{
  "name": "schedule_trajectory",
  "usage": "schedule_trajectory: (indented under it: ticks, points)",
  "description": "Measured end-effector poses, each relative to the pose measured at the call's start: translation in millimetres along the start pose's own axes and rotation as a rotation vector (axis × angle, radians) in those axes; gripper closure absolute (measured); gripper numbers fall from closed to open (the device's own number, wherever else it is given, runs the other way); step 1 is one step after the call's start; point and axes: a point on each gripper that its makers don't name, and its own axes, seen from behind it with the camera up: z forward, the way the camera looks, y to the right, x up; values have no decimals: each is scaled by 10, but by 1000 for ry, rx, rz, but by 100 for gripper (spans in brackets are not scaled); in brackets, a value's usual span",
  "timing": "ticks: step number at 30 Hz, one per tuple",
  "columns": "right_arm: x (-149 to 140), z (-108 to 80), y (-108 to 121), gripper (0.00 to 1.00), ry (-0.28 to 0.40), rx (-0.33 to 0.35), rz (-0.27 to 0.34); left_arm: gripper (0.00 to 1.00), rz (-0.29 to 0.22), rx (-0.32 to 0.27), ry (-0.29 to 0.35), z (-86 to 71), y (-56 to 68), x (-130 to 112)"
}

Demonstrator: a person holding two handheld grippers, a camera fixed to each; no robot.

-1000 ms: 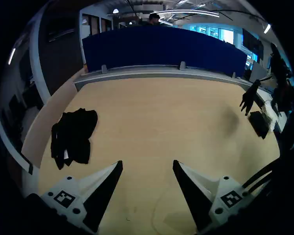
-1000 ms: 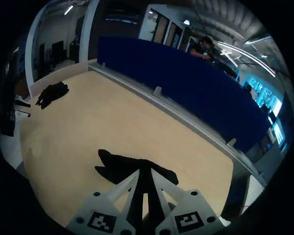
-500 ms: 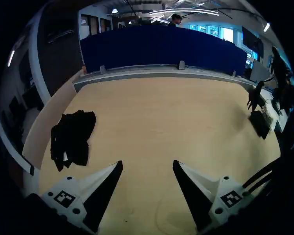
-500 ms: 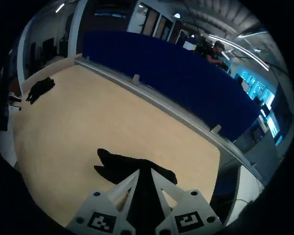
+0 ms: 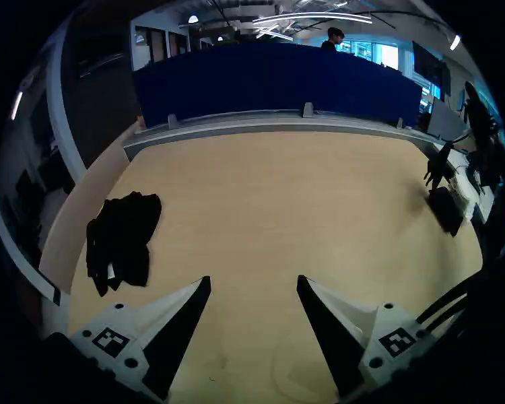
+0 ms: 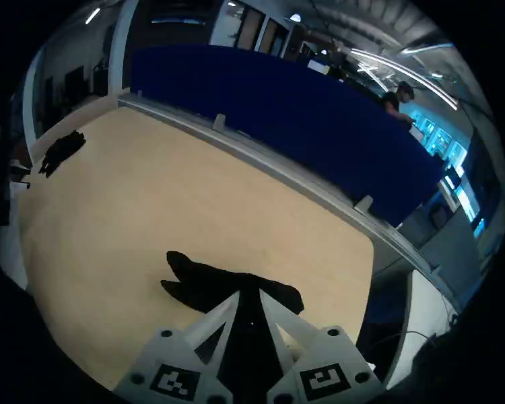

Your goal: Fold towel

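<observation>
the left gripper view sits low over the near edge of the wooden table (image 5: 286, 195) and faces straight across it to the blue partition (image 5: 273, 77), which runs level across the upper frame. the left gripper (image 5: 252, 279) shows its two fingers wide apart along the lower edge.

the right gripper view looks over the same table on a slant, so the partition (image 6: 286, 114) runs from upper left to lower right. the right gripper (image 6: 249, 293) has its fingers close together at bottom centre, with the black towel (image 6: 219, 286) right before the lens.

both views share the tabletop, the partition and a dark cloth heap (image 5: 121, 239). it lies fairly near at the left of the left gripper view. in the right gripper view the heap (image 6: 60, 149) is small and far at the upper left.
</observation>
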Motion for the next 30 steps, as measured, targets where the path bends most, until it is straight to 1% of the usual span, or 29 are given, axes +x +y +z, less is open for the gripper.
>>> schedule_trajectory:
  ticks: [6, 9, 18, 23, 30]
  points:
    - [-175, -70, 17, 95, -19, -4, 9, 5, 6, -5, -1, 14, 37, 20]
    - [-314, -125, 18, 95, -34, -8, 13, 5, 11, -9, 0, 15, 64, 30]
    - [-943, -270, 5, 95, -122, -32, 26, 5, 26, -19, -3, 0, 119, 12]
    - [-1252, -309, 1, 95, -161, -47, 53, 5, 33, -21, -3, -21, 132, 7]
    - [-1595, -336, 10, 95, -213, -72, 89, 5, 37, -19, -4, -43, 125, -16]
